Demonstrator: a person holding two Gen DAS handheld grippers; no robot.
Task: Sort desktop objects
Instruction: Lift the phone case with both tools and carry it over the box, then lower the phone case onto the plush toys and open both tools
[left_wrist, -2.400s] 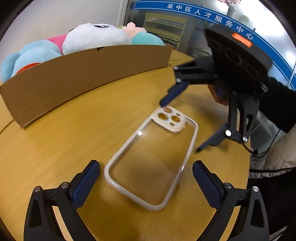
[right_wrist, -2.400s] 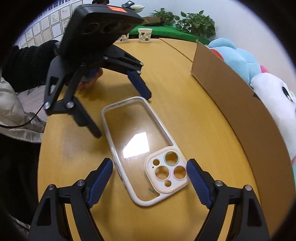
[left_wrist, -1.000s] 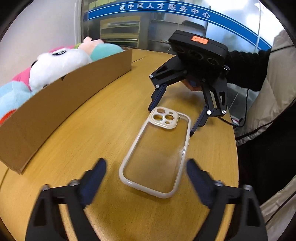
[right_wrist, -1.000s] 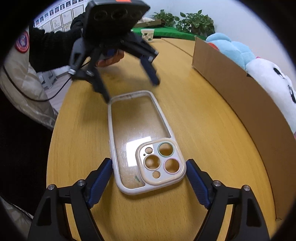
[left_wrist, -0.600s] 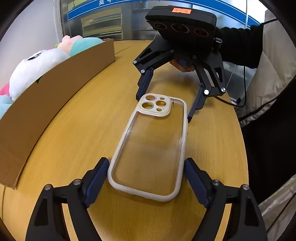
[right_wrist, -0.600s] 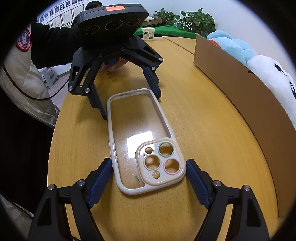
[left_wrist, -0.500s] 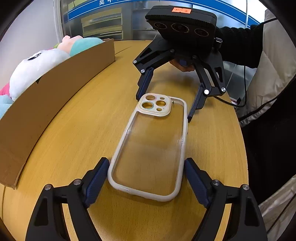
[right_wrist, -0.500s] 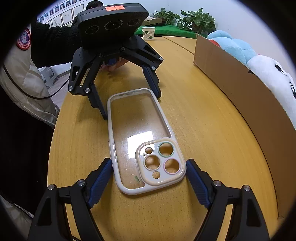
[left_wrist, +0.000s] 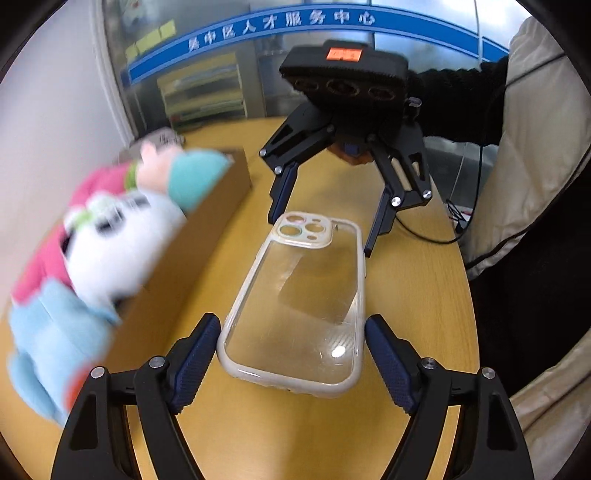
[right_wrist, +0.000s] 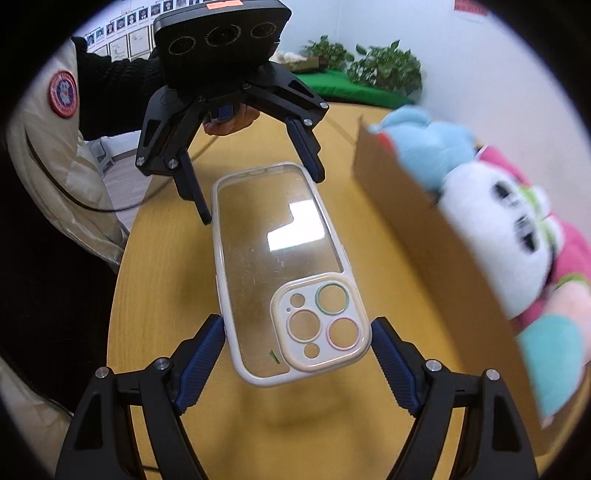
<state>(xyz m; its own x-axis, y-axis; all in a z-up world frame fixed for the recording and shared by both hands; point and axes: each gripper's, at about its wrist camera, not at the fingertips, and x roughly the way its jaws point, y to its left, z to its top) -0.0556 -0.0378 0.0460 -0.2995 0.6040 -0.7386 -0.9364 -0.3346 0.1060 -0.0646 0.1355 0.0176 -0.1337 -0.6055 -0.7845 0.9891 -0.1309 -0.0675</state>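
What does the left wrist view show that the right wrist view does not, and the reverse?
Only the left wrist view: a blue wall banner with white characters. Only the right wrist view: green potted plants and a round red sleeve badge. Both: the clear phone case with a cream rim, held above the wooden table; the left gripper, its jaws closing on the case's plain end; the right gripper shut on its camera end; the brown cardboard box of plush toys.

phone case (left_wrist: 301, 295) lifted off table (left_wrist: 413, 295), both jaws gripping

plush toys (left_wrist: 110, 236) blurred, cardboard box (right_wrist: 413, 221) partly hidden
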